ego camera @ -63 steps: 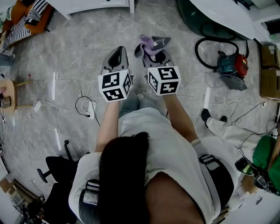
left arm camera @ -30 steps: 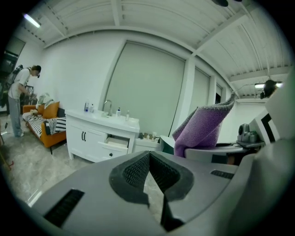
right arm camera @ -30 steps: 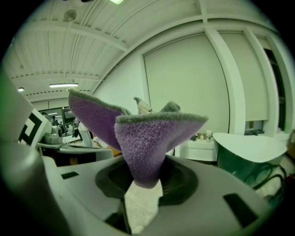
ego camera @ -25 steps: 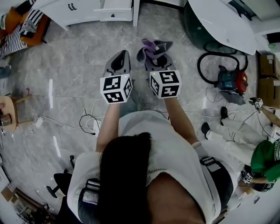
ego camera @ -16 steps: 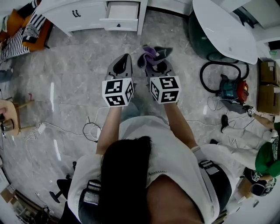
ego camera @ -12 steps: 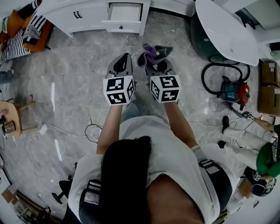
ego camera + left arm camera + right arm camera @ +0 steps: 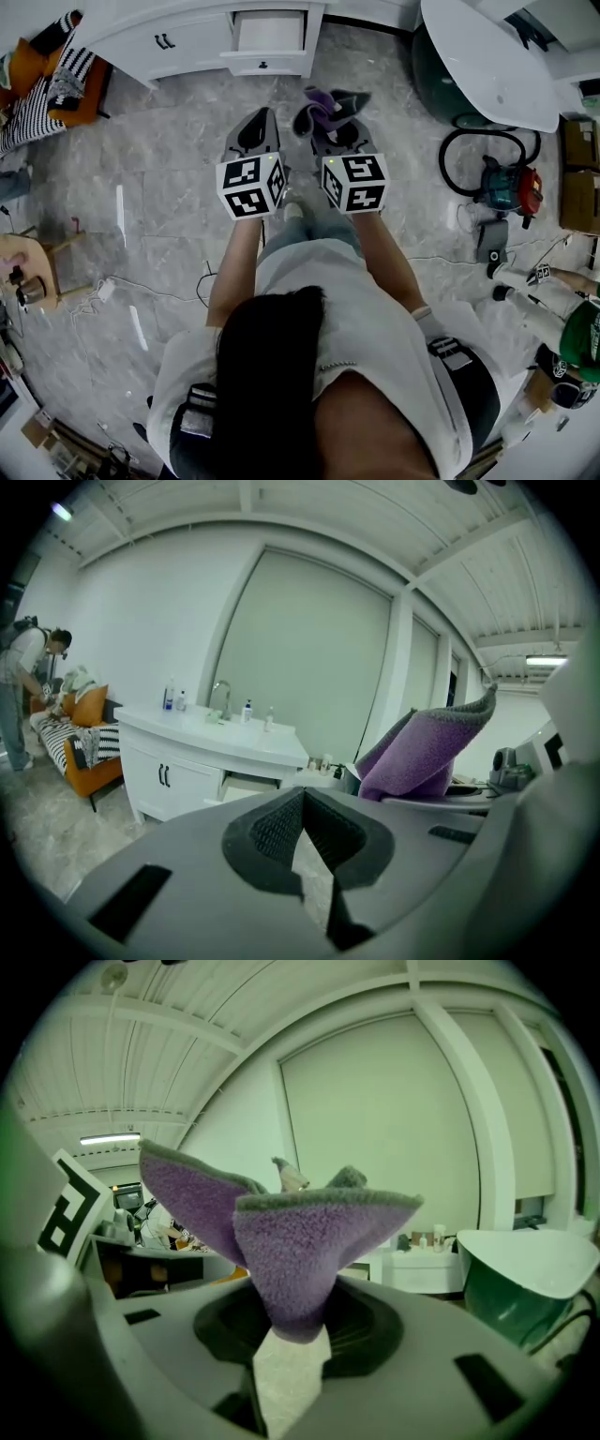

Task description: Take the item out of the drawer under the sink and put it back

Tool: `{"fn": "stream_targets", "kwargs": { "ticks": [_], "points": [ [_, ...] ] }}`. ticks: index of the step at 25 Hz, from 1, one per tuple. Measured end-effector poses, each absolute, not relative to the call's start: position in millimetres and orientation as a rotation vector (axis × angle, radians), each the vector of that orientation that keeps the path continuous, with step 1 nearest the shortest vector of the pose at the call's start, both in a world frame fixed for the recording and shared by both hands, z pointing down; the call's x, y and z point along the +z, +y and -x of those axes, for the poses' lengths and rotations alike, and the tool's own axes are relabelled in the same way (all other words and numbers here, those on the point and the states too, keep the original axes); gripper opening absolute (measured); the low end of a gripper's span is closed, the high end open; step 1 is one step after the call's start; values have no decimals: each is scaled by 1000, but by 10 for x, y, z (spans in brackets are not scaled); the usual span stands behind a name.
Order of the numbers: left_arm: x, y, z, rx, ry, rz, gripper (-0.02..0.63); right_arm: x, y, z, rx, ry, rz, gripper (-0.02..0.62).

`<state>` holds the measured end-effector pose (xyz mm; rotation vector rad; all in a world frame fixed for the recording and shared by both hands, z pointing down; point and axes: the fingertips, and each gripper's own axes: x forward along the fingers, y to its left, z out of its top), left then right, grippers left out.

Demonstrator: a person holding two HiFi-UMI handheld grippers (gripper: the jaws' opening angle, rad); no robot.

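The item is a purple cloth with grey edging [image 7: 322,101], and my right gripper [image 7: 337,127] is shut on it. In the right gripper view the cloth [image 7: 281,1232] fans up out of the pinched jaws of the right gripper [image 7: 291,1312]. My left gripper [image 7: 260,117] is beside it, shut with nothing in it; its tips meet in the left gripper [image 7: 302,794] view, where the cloth [image 7: 422,757] shows at the right. Ahead stands the white vanity cabinet [image 7: 178,37] with its drawer [image 7: 269,33] pulled open. The same drawer [image 7: 246,785] shows under the sink counter [image 7: 216,733].
A vacuum cleaner [image 7: 506,183] with its hose lies at the right, by a white tub with a green outside [image 7: 478,56]. Cables [image 7: 122,286] trail over the marble floor at the left. An orange sofa [image 7: 56,75] stands far left. People stand at the right [image 7: 572,328] and by the sofa [image 7: 23,686].
The cabinet and open drawer have come further into the head view as the person walked toward them. Both grippers keep their pose side by side, the cloth still in the right one.
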<state>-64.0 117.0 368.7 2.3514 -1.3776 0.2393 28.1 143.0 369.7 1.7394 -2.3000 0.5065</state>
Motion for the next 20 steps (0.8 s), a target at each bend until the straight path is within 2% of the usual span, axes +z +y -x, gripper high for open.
{"fn": "stream_targets", "kwargs": {
  "ticks": [20],
  "points": [
    [3816,606,502,278,-1363,-2386,5,3827,741,-428,511,-2305,-1724,143]
  ]
}}
